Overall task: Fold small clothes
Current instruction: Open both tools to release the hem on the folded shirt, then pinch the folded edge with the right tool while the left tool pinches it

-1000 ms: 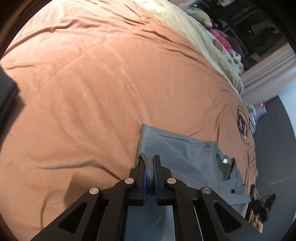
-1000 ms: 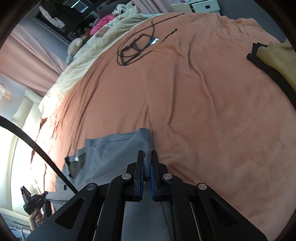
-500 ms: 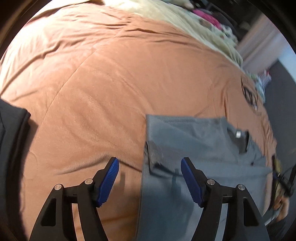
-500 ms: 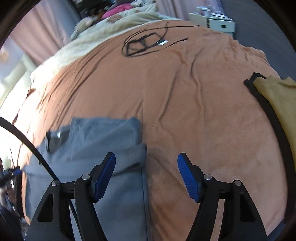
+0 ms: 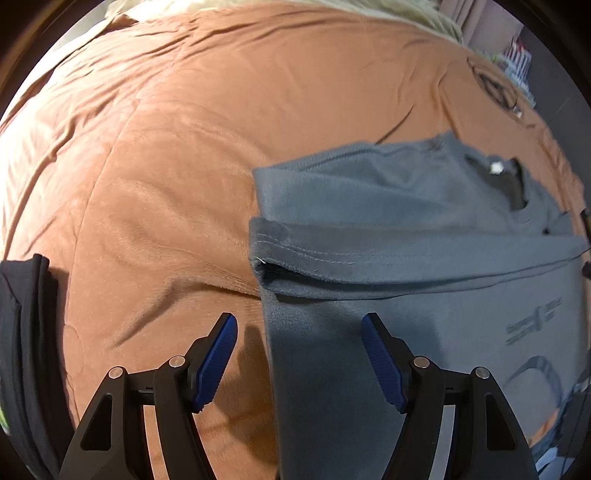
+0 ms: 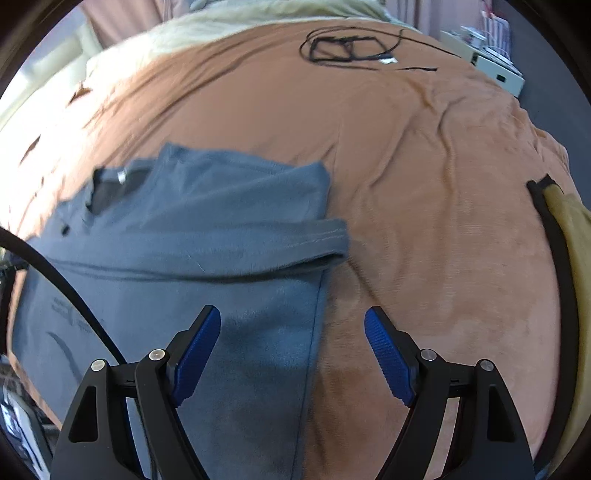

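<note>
A grey T-shirt point(image 5: 388, 221) lies flat on the orange bedspread point(image 5: 166, 147), its hem folded up over the body in a band, collar and label at the far side. It also shows in the right wrist view point(image 6: 207, 229). My left gripper point(image 5: 299, 332) is open and empty, hovering above the shirt's left edge just below the folded band. My right gripper point(image 6: 291, 328) is open and empty above the shirt's right edge, on my side of the folded hem. Neither touches the cloth.
A dark garment point(image 5: 22, 332) lies at the bed's left edge. A yellow garment with black trim point(image 6: 565, 236) lies at the right. A coiled black cable point(image 6: 347, 48) rests at the far end of the bedspread point(image 6: 424, 184). A cream blanket point(image 6: 221, 26) lies beyond.
Both grippers were shut on the shirt's hem a second ago. They have opened, dropped the hem onto the shirt as a folded band, and pulled back toward me.
</note>
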The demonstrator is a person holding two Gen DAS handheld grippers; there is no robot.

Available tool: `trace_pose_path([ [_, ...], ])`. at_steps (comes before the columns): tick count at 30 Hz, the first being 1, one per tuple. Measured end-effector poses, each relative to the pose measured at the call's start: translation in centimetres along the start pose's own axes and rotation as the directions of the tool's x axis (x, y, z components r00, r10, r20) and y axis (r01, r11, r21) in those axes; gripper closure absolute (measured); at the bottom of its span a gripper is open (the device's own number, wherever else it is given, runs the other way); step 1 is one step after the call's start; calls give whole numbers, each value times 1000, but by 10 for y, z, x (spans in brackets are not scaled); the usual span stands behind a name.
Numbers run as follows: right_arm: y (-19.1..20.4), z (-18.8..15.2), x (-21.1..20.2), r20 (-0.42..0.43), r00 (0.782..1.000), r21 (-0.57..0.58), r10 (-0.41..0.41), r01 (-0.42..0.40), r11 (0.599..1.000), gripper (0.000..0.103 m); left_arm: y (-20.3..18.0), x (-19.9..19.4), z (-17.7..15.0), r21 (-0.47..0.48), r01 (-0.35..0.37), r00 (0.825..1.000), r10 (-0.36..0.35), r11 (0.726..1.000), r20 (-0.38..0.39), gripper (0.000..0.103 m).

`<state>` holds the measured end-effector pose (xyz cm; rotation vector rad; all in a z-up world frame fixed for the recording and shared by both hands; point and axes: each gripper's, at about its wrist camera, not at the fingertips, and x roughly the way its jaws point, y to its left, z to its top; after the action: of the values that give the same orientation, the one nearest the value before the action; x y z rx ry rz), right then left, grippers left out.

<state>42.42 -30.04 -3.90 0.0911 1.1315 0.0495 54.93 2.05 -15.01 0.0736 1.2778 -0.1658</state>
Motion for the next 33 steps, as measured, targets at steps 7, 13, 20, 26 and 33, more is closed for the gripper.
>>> trace_pose_path([
  [7,5,24,32,-27,998,-5,-50,50,999,24,-3,24,18,12,-54,998,55,998,-21,32],
  [13,-4,45,48,-8,998,42,-69,69,997,24,7,27,45,-39,-53,998,54,998,19,32],
  [20,-12,66,57,44,993,119,-109,103,988,24,27,29,69,-143,-26,998,33,989,49,33],
  [26,-23,63,40,125,992,190,-30,5,982,30,46,8,72,-204,103,986,-74,973,148,37],
  [33,-38,46,20,167,983,202,76,-109,973,37,51,3,63,-174,177,976,-151,969,155,41],
])
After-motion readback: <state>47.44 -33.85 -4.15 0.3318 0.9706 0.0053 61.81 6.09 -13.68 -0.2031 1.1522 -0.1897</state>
